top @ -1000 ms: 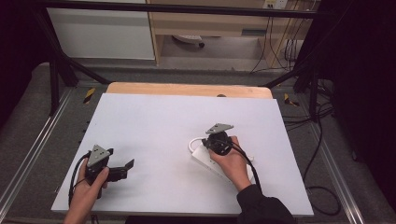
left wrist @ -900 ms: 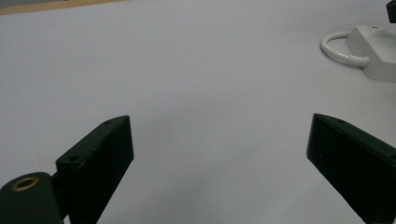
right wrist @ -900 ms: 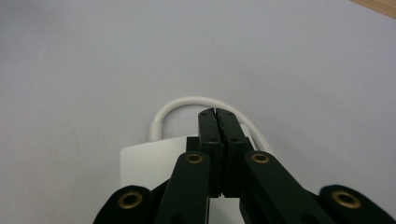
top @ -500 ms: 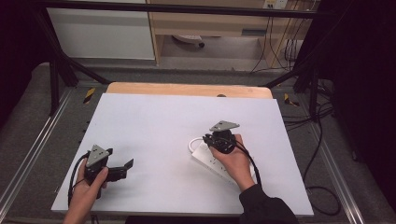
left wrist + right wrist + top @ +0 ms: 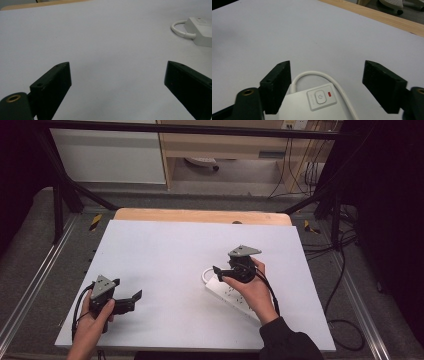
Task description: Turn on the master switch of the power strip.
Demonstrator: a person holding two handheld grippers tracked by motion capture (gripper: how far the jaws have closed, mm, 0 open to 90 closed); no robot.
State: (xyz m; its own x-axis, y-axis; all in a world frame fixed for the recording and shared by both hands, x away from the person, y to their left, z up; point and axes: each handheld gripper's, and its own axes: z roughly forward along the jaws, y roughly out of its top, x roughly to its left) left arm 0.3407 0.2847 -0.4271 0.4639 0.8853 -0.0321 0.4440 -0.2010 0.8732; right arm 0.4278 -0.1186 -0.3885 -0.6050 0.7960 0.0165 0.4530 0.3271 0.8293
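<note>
Found white power strip (image 5: pixel 231 294) lying flat on desk (image 5: pixel 165 250), right of centre, long axis running diagonally toward near right edge. Noted short loop of white cord (image 5: pixel 312 73) curling out from its switch end and back alongside the casing. Spotted push button (image 5: pixel 320 97) with small red lamp (image 5: pixel 330 94) beside it on top face.

Recorded right tongs (image 5: pixel 218 271) as released: jaws just opened, spread wide, hovering over switch end with button and cord loop below and between them, pads clear of both. Recorded left tongs (image 5: pixel 134 300) likewise released, jaws wide apart over bare desk near left front, nothing between them, well apart from the strip. Saw strip end and cord loop far off to the right in left gripper view (image 5: pixel 201 32).

Handling, judged only:
- Rated casing as rigid moulded plastic, light to moderate in weight, not fragile.
- Expected smooth glossy sides to slip under narrow pads; advised firm squeeze.
- Judged best hold across the two long sides, near mid-length, to keep balance and avoid tipping.
- Advised against clamping top to bottom at the switch end: risk of pressing the button.
- Rated cord as soft and springy; poor handle, likely to let strip swing or drag.
- Expected low flat body to need jaws brought right down to desk level.
</note>
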